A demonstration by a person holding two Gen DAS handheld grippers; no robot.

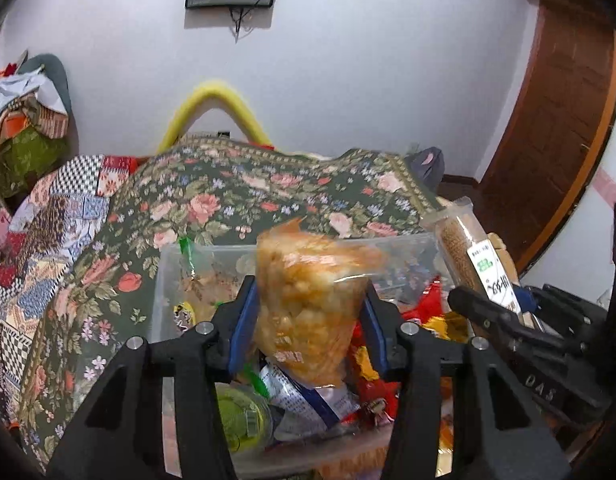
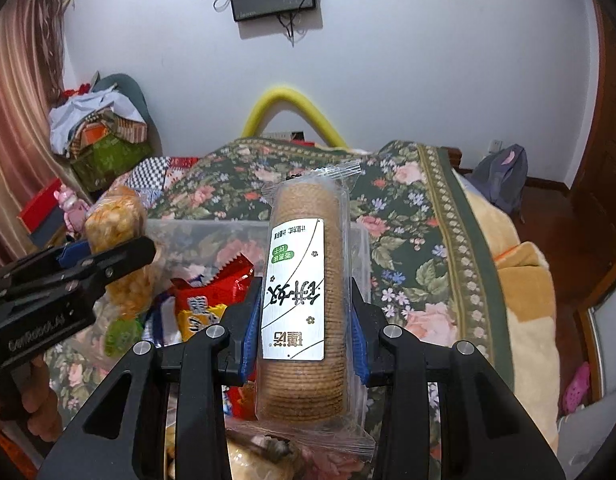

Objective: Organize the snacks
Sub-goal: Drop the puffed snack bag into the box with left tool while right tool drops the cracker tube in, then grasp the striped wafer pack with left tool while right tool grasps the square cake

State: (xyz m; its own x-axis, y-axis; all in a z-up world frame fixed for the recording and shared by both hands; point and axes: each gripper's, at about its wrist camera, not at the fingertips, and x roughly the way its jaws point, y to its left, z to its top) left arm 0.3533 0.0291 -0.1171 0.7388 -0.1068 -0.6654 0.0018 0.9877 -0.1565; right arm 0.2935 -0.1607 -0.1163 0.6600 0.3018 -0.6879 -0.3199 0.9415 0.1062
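My left gripper [image 1: 308,304] is shut on a clear bag of orange puffed snacks [image 1: 308,300] and holds it upright above a clear plastic bin [image 1: 168,264]. The bin holds several snack packets, among them red ones [image 1: 372,384] and a green cup [image 1: 240,416]. My right gripper [image 2: 304,320] is shut on a long sleeve of round biscuits [image 2: 304,280] with a white label, held upright over the bin's right side [image 2: 360,236]. The biscuit sleeve also shows in the left wrist view [image 1: 472,256], and the puffed snack bag in the right wrist view [image 2: 116,232].
The bin stands on a bed with a dark green floral cover [image 1: 248,192]. A yellow foam arch [image 1: 216,100] stands behind the bed against the white wall. Piled clothes and boxes [image 2: 100,136] lie at the left. A wooden door [image 1: 556,120] is at the right.
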